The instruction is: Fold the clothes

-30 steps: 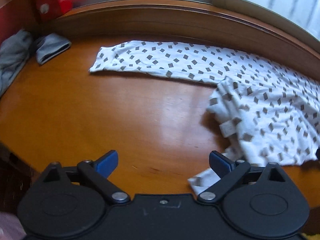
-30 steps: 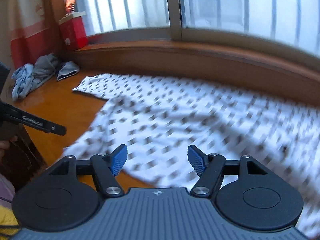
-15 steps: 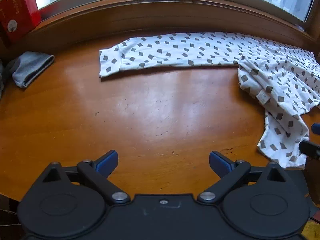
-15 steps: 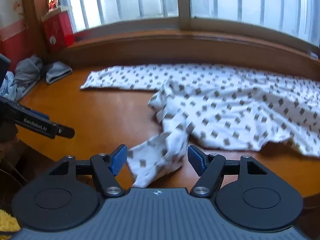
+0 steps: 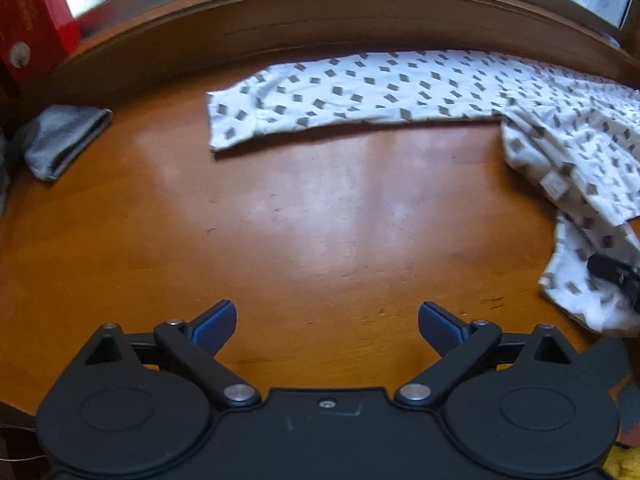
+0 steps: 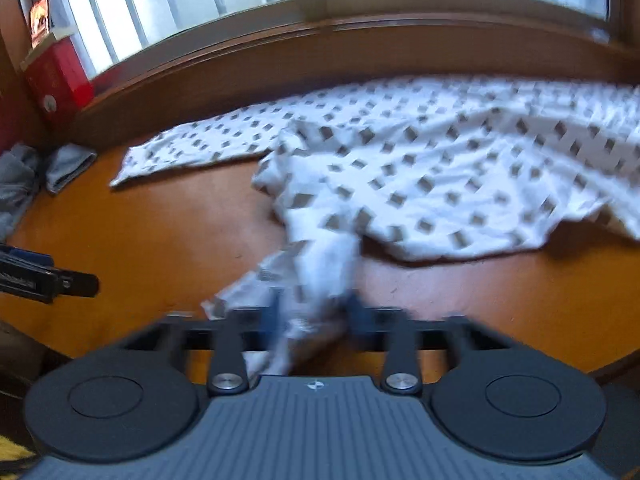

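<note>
A white garment with small grey squares point(image 6: 420, 168) lies spread on the wooden table, one long sleeve reaching left point(image 5: 340, 96). My right gripper point(image 6: 314, 318) is shut on a bunched near corner of the garment at the table's front edge; the view is blurred. It shows as a black tip on the cloth in the left wrist view point(image 5: 612, 276). My left gripper point(image 5: 326, 322) is open and empty over bare wood, left of the garment. It shows in the right wrist view point(image 6: 48, 280).
The wooden table point(image 5: 280, 220) ends at a raised wooden window ledge point(image 5: 320, 12). A folded grey cloth point(image 5: 64, 140) lies at the far left, with more grey clothes point(image 6: 16, 184) beside it. A red box point(image 5: 32, 36) stands on the ledge.
My right gripper has closed on the near corner of the garment. My left gripper has shifted slightly and stays open over bare wood.
</note>
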`<act>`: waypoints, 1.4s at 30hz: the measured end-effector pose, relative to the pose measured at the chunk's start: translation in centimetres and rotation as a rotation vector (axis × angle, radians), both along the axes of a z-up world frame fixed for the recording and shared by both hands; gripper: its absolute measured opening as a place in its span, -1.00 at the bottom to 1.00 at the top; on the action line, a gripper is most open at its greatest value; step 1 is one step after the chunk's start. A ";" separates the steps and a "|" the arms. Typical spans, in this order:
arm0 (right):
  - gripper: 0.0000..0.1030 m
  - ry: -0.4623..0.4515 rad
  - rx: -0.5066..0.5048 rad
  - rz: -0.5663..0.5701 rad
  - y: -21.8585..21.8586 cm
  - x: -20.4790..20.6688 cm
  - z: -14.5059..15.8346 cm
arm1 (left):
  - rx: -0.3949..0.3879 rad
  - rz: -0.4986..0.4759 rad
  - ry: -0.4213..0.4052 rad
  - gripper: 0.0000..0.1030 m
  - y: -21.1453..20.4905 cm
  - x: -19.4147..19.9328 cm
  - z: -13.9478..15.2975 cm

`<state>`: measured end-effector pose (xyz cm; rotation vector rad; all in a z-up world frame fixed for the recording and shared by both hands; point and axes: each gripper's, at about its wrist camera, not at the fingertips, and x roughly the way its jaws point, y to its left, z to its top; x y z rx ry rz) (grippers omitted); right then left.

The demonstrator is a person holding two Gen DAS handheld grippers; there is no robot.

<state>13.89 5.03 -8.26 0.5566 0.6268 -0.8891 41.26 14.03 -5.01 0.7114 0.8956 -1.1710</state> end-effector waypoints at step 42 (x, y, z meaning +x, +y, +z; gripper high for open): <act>-0.15 0.239 -0.266 0.497 -2.0 24.7 0.0 | -0.061 0.006 0.044 0.90 2.6 10.7 -0.2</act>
